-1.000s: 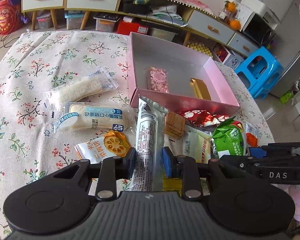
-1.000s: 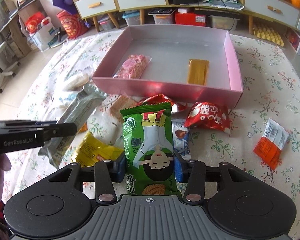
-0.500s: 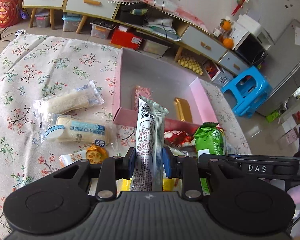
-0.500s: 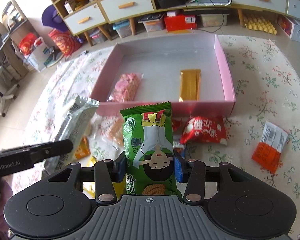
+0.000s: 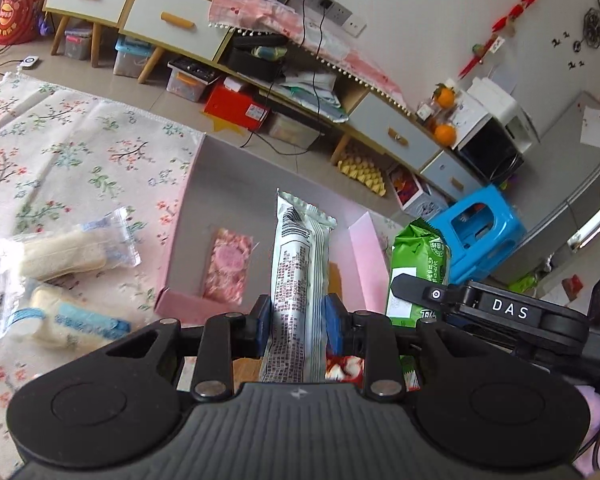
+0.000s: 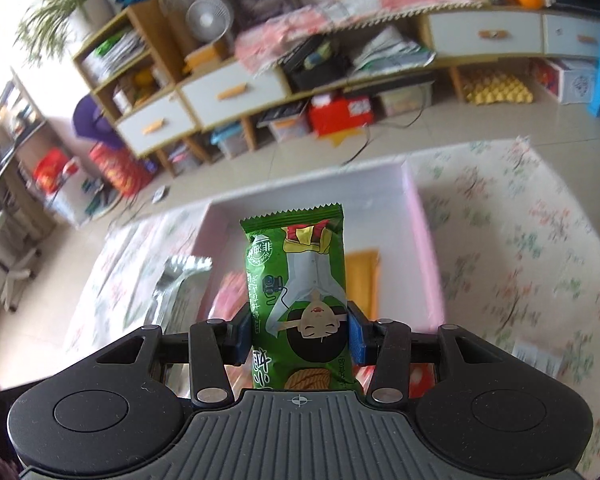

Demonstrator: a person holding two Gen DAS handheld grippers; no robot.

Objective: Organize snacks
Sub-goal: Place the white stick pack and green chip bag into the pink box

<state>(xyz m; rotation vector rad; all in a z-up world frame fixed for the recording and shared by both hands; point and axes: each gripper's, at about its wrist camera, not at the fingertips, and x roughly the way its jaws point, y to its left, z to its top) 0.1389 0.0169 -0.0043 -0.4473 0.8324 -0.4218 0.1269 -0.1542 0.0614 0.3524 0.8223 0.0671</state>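
My left gripper [image 5: 296, 326] is shut on a long silver snack packet [image 5: 298, 280] and holds it raised above the near wall of the pink box [image 5: 188, 200]. My right gripper [image 6: 298, 338] is shut on a green snack packet [image 6: 300, 296], raised over the same pink box [image 6: 428, 240]. The green packet also shows in the left wrist view [image 5: 418, 268], and the silver packet in the right wrist view [image 6: 176, 292]. Inside the box lie a pink packet [image 5: 228, 266] and a gold bar [image 6: 362, 276].
Two clear-wrapped pale cakes [image 5: 64, 256] [image 5: 60, 316] lie on the floral tablecloth [image 5: 60, 160] left of the box. A red packet [image 5: 344, 366] lies under my left gripper. A white-orange packet [image 6: 536, 356] lies at right. A blue stool [image 5: 476, 232] and low cabinets stand behind.
Both grippers have lifted higher and tilted up while moving toward the box, each still holding its packet. The loose snacks before the box have dropped mostly out of view.
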